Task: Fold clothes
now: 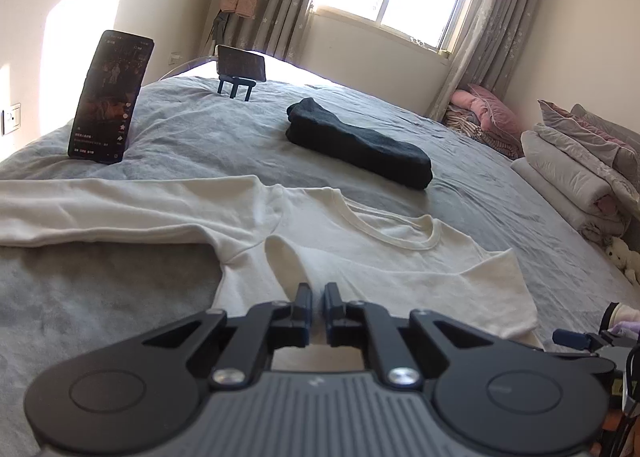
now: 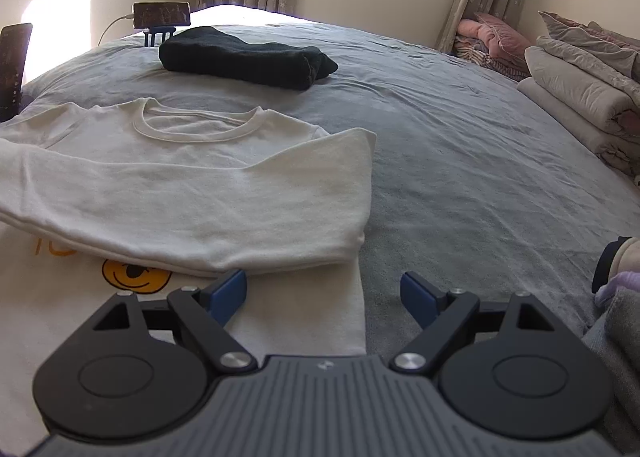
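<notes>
With one sleeve (image 2: 192, 209) already laid across the chest of the cream shirt (image 2: 200, 145) spread on the grey bed (image 2: 460, 145), seems midway through the sleeve-folding step. Left hand-held gripper (image 1: 318, 297) pinched nearly closed on a raised fold of cream fabric (image 1: 286, 261); right hand-held gripper (image 2: 324, 289) gaping wide and empty over the shirt's right edge. Next, probably: carry the pinched cloth inward, lay it flat without dragging the body

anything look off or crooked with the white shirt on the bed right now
Nothing damaged or spilled. The white shirt is only half folded: one sleeve lies across the chest, while the other sleeve is stretched out flat over the bed. The folded dark garment behind it looks tidy.
</notes>
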A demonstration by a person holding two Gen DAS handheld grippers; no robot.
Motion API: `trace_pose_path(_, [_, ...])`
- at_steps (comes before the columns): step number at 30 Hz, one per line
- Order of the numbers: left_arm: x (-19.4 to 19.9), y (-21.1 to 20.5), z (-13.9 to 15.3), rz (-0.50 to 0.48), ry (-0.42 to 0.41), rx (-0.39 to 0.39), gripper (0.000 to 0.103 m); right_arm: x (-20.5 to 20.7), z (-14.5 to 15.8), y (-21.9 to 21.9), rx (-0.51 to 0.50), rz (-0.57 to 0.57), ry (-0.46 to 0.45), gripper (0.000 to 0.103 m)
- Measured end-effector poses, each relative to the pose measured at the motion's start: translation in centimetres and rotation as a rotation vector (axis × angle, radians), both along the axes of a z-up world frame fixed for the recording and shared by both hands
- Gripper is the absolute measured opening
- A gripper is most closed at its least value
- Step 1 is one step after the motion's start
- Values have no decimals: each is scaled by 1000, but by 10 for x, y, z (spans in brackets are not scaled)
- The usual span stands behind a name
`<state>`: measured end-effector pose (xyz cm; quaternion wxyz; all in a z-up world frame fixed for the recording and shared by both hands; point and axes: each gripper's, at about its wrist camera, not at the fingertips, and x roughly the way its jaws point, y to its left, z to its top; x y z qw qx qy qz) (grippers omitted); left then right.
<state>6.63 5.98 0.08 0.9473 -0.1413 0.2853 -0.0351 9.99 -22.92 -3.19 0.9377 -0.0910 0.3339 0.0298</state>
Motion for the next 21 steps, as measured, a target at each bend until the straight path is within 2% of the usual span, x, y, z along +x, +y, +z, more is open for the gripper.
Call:
trace_pose_path(1, [-1, 2, 0, 6, 0, 5, 2, 0, 0, -2, 1, -4, -2, 86])
trace_pose_path(11, [-13, 18, 3, 43, -18, 58, 2, 6, -1, -11, -5, -15, -17, 86])
trace_pose_path(18, [-26, 23, 6, 48, -38, 84, 2, 17, -5, -5, -64, 48, -104, 86])
trace_pose_path(19, [-28, 24, 6, 46, -42, 92, 2, 19, -5, -5, -71, 58, -119, 85])
trace_pose_path(21, [-30, 24, 6, 38, -36, 99, 2, 21, -6, -5, -78, 75, -150, 71])
